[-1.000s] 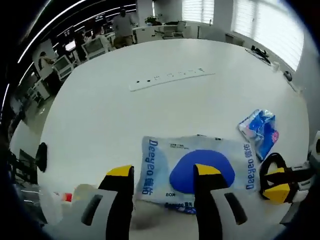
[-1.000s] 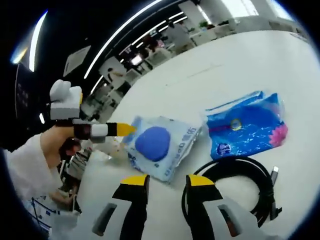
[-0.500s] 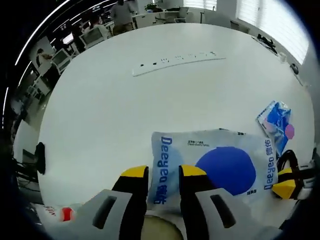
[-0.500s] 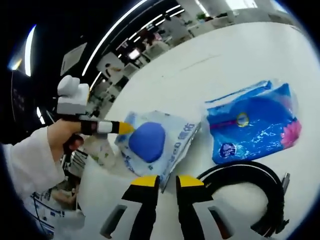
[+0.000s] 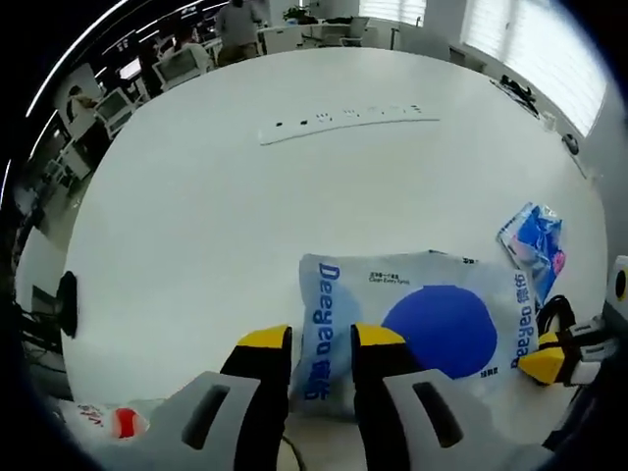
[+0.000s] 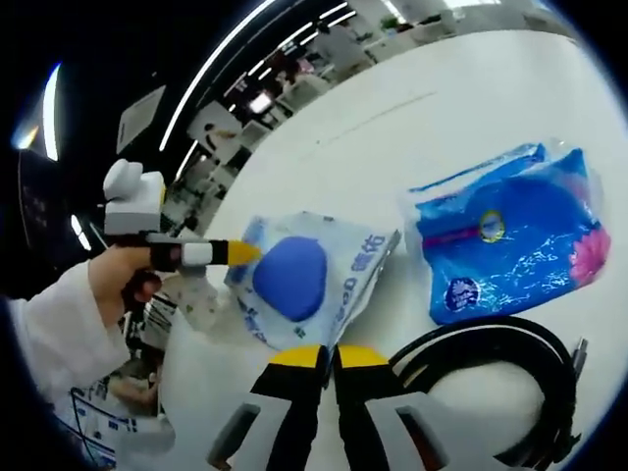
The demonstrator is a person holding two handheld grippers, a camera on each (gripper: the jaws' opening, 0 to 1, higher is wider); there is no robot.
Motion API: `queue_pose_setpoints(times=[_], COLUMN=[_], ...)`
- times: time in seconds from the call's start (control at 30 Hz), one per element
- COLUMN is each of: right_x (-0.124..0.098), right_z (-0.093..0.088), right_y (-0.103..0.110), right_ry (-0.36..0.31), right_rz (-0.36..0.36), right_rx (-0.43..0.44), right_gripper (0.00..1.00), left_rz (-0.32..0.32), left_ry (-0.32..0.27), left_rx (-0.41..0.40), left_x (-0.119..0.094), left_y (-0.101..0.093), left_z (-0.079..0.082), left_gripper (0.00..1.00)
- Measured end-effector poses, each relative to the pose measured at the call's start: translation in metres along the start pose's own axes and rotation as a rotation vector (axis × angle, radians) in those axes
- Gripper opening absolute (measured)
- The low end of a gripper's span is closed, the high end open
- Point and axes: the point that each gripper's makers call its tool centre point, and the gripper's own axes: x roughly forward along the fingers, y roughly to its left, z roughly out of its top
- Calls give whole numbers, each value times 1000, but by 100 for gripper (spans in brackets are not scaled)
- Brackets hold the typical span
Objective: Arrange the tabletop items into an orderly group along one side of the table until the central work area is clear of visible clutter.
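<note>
A white-and-blue Deeyeo tissue pack (image 5: pixel 422 324) lies near the table's near edge. My left gripper (image 5: pixel 322 339) is shut on its left edge, the printed film pinched between the yellow-tipped fingers. In the right gripper view the same pack (image 6: pixel 304 280) has that left gripper (image 6: pixel 240 253) at its far corner. My right gripper (image 6: pixel 331 353) is shut, its tips meeting at the pack's near corner, and it appears again as the right gripper (image 5: pixel 542 365) against the pack's right edge. A blue printed bag (image 6: pixel 510 245) lies to the right of the pack.
A coiled black cable (image 6: pixel 510 343) lies below the blue bag (image 5: pixel 538 245). A white power strip (image 5: pixel 343 123) runs across the far table. A clear bottle with a red cap (image 5: pixel 118 422) and a black object (image 5: pixel 67 304) sit near the left edge. A white-sleeved hand (image 6: pixel 113 280) holds the left gripper.
Both grippers went from open to shut, the left on the pack's left edge and the right at its opposite corner. The left gripper view's camera shifted slightly; the pack looks slightly lifted at the left.
</note>
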Motion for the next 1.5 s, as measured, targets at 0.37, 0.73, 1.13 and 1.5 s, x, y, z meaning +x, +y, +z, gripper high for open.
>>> queue_pose_setpoints(times=[0.37, 0.73, 1.13, 1.5], right_x=[-1, 4, 3, 5], right_z=[1, 3, 1, 1], right_y=[-3, -9, -9, -10], right_ry=[-1, -3, -6, -14], right_rz=[1, 14, 15, 16], right_rx=[34, 59, 66, 75], right_gripper=[0, 0, 0, 0], left_rz=[0, 26, 48, 23], left_ry=[-20, -56, -116, -200], left_rx=[19, -38, -59, -73], left_x=[-3, -9, -26, -41], left_y=[0, 8, 20, 21], left_z=[10, 12, 15, 10], left_gripper=[27, 35, 35, 37])
